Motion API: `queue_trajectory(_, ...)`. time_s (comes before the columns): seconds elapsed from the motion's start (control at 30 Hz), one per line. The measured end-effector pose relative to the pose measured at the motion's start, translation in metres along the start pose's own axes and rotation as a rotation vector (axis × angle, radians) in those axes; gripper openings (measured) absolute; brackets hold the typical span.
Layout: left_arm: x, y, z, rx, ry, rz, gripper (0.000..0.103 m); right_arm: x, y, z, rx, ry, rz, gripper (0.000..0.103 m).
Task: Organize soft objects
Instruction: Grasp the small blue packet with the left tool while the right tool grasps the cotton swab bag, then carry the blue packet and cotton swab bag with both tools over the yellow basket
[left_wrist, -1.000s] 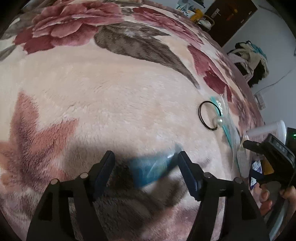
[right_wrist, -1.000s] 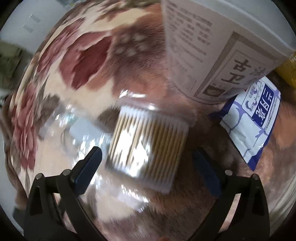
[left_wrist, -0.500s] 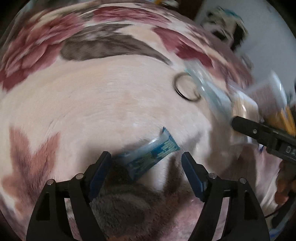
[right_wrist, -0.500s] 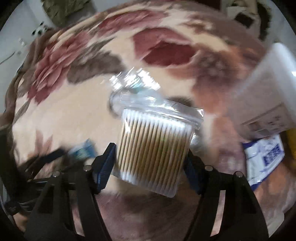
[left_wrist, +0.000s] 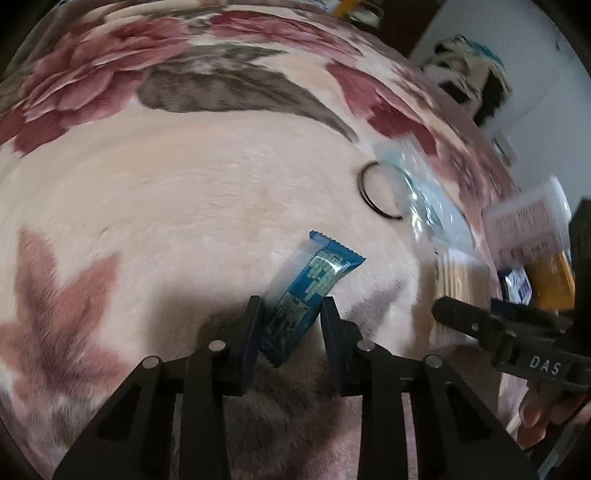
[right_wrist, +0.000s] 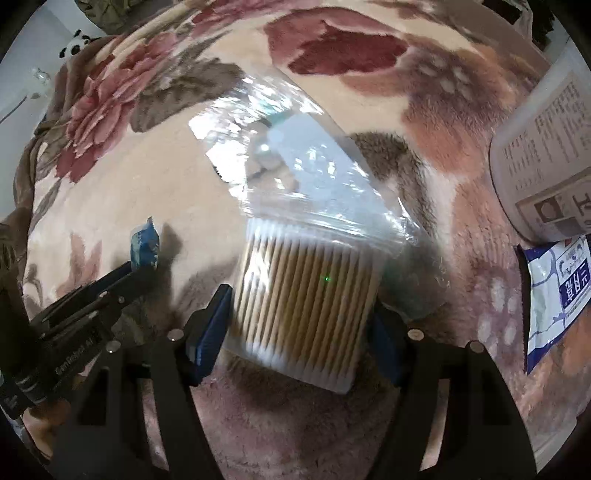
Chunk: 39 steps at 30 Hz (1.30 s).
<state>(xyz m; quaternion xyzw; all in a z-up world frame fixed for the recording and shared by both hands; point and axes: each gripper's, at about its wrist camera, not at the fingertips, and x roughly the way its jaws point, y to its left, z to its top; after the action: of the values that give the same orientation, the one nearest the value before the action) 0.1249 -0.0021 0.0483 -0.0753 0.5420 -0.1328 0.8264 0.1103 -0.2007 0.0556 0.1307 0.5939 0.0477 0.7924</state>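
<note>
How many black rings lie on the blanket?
1. The black ring lies on the blanket, partly under a clear plastic bag's edge. More could be hidden beneath that bag.

left gripper (left_wrist: 291, 314) jaws closing on blue sachet (left_wrist: 308, 291), pads touching; black ring (left_wrist: 380, 190) beyond sachet on floral blanket (left_wrist: 166, 206).

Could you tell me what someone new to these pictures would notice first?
Probably the blue snack wrapper, lifted clear of the floral plush blanket between the closing jaws of the left tool. Next, the clear pack of cotton swabs gripped across its width by the right tool. Behind it a crinkled clear bag catches the light.
</note>
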Motion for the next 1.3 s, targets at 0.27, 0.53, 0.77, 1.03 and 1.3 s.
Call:
queue_trajectory(0.27,-0.006,0.011,-0.003,-0.068,-0.016,0.030,0.094,0.010,0.014,-0.007,-0.081,0.079,0.094,0.071)
queue_trajectory(0.53,0.005,-0.015,0.008,0.058,-0.001,0.010,0.096,0.011,0.012,-0.014,-0.080,0.065,0.079,0.070)
queue_trajectory(0.77,0.031,-0.032,0.006,0.156,0.079,0.047,0.075,0.013,0.022,-0.021,-0.155,0.055,0.024,0.070)
queue_trajectory(1.03,0.006,0.001,0.002,0.013,0.027,0.053,0.029,0.016,0.031,-0.015,-0.153,0.048,0.011,0.063)
queue_trajectory(1.3,-0.023,0.003,0.004,-0.021,0.000,0.082,0.029,-0.025,0.040,-0.006,-0.159,-0.034,0.088,0.063)
